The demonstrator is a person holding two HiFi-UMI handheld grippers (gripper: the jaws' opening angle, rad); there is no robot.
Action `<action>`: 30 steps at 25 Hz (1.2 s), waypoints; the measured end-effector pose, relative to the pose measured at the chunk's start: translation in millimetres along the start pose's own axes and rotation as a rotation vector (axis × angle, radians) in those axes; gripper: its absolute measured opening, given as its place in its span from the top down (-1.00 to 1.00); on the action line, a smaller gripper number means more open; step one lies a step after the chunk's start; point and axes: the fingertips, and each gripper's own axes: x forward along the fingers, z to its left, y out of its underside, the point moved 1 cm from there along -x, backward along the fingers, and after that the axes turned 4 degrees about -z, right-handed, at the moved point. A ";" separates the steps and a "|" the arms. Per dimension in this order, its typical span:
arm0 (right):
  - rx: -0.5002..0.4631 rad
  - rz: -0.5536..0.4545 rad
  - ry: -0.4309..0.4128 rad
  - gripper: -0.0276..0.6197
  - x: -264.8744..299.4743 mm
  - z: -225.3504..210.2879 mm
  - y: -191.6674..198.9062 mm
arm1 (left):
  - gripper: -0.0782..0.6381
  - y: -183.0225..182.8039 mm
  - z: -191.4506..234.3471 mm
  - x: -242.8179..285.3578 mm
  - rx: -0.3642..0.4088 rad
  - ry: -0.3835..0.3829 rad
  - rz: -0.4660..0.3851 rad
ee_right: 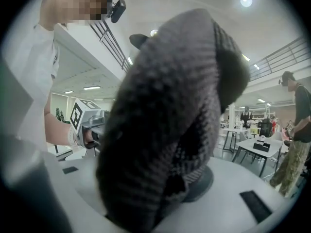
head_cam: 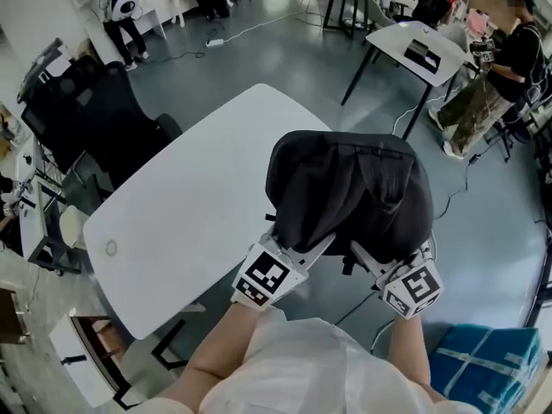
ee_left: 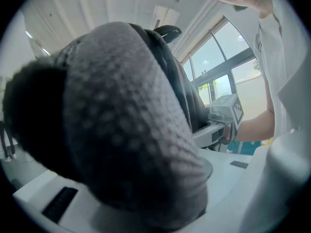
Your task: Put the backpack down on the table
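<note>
A dark grey backpack point(head_cam: 349, 188) hangs in the air over the near right edge of the white table point(head_cam: 172, 222), held up by both grippers; whether it touches the tabletop I cannot tell. My left gripper point(head_cam: 300, 250) is shut on a padded mesh strap point(ee_left: 131, 130) at the pack's lower left. My right gripper point(head_cam: 379, 264) is shut on the other padded strap point(ee_right: 165, 115) at the lower right. Each strap fills its gripper view and hides the jaw tips. The right gripper's marker cube point(ee_left: 228, 108) shows in the left gripper view, and the left one's cube point(ee_right: 83, 116) in the right gripper view.
A black office chair point(head_cam: 95, 128) stands at the table's far left. More tables point(head_cam: 414, 50) stand at the back right, with a person point(head_cam: 509, 59) beside them. A blue bin point(head_cam: 483, 360) sits on the floor at my lower right. Another person point(head_cam: 121, 11) stands at the back left.
</note>
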 end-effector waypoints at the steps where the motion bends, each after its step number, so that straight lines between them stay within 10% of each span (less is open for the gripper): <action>1: -0.003 -0.003 -0.020 0.25 13.9 4.2 -3.0 | 0.37 0.4 11.6 -8.4 -0.001 -0.020 0.000; 30: -0.098 -0.118 -0.538 0.25 341.3 170.4 -91.3 | 0.37 2.9 264.7 -269.2 0.023 -0.565 0.004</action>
